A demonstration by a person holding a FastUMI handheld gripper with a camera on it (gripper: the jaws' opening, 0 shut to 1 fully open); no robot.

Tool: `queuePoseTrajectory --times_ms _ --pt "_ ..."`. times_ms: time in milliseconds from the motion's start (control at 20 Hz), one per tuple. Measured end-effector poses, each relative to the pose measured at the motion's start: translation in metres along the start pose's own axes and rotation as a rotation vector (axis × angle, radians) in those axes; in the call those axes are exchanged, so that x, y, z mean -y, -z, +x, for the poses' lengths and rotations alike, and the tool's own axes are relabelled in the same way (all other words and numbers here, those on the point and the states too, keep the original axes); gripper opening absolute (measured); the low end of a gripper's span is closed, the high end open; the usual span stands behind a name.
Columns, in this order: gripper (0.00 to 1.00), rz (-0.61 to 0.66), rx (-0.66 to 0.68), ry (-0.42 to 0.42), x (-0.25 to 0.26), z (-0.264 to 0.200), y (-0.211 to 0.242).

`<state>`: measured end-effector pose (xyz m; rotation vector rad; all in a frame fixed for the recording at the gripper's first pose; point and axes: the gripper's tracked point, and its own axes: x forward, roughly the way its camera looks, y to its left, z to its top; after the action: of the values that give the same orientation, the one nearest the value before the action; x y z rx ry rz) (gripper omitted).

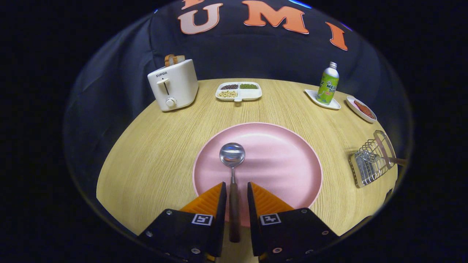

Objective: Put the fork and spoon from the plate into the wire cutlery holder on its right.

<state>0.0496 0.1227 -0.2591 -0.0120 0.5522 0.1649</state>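
The gripper (237, 190) is low and level, pointing straight ahead, its two fingers (210, 201) parted by a narrow gap and running parallel, neither one visibly pressing on the slim handle that lies in the gap between them

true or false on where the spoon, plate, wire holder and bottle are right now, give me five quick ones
1. The spoon lies on the pink plate, handle between the hand-held gripper fingers. True.
2. The fingers press on the handle. False: a gap shows on each side.
3. The wire cutlery holder is right of the plate. True.
4. The green bottle lies flat on the table. False: it stands on a small white dish.
5. The toaster is empty. False: bread sticks out the top.
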Motion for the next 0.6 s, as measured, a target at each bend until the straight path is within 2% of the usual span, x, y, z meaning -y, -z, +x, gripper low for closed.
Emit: queuePoseTrajectory --times_ms 150,200,300,600 --pt "0.21 -0.006 -0.018 0.008 -0.001 0.001 0.003" --pt "0.10 -0.002 -0.027 0.017 -0.001 0.004 0.004" --pt "0.05 -0.001 -0.042 0.029 0.002 -0.001 0.002" --pt "0.05 0.015 -0.048 0.006 0.026 -0.030 -0.017"
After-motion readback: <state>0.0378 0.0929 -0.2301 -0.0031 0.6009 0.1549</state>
